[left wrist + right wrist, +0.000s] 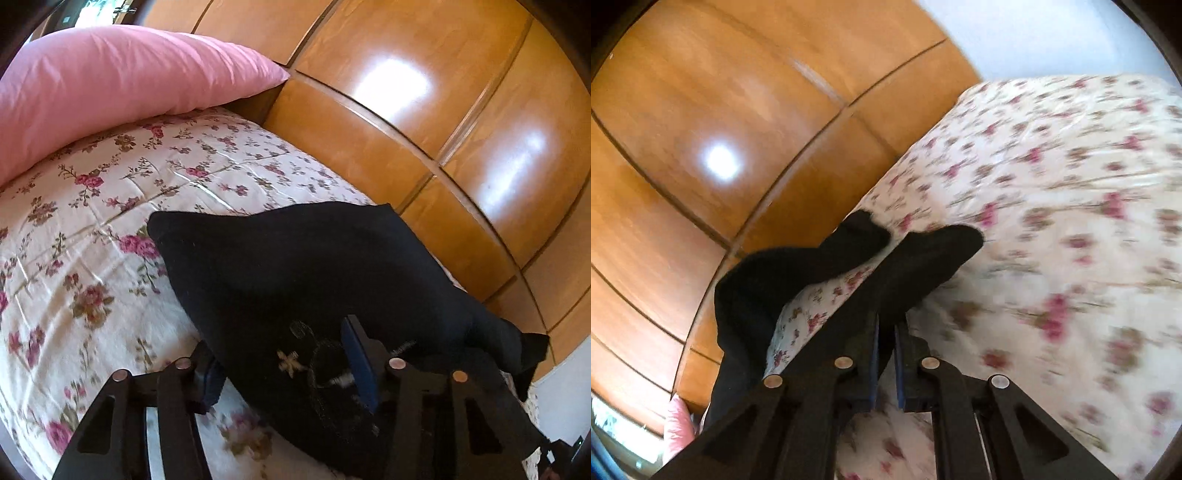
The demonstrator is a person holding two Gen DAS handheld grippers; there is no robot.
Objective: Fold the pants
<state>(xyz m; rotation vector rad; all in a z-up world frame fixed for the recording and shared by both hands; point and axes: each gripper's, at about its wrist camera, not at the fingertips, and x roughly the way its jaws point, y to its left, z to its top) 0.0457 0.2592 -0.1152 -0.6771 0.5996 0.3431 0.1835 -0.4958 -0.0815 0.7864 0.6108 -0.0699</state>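
The black pants (295,266) lie on the floral bedspread (92,229), reaching toward the bed's far edge by the wardrobe. My left gripper (284,362) has its jaws wide apart; the pants' waist end with a small embroidered mark lies between the blue pads (360,365). In the right wrist view, my right gripper (886,354) is shut on a black pant leg (923,266) and holds it above the bedspread (1052,221). The other leg (798,266) drapes over the bed's edge.
A pink pillow (110,85) lies at the head of the bed, and shows at the lower left of the right wrist view (677,424). A glossy wooden wardrobe (443,110) stands close along the bed's side (701,129). A pale wall (1034,33) is beyond.
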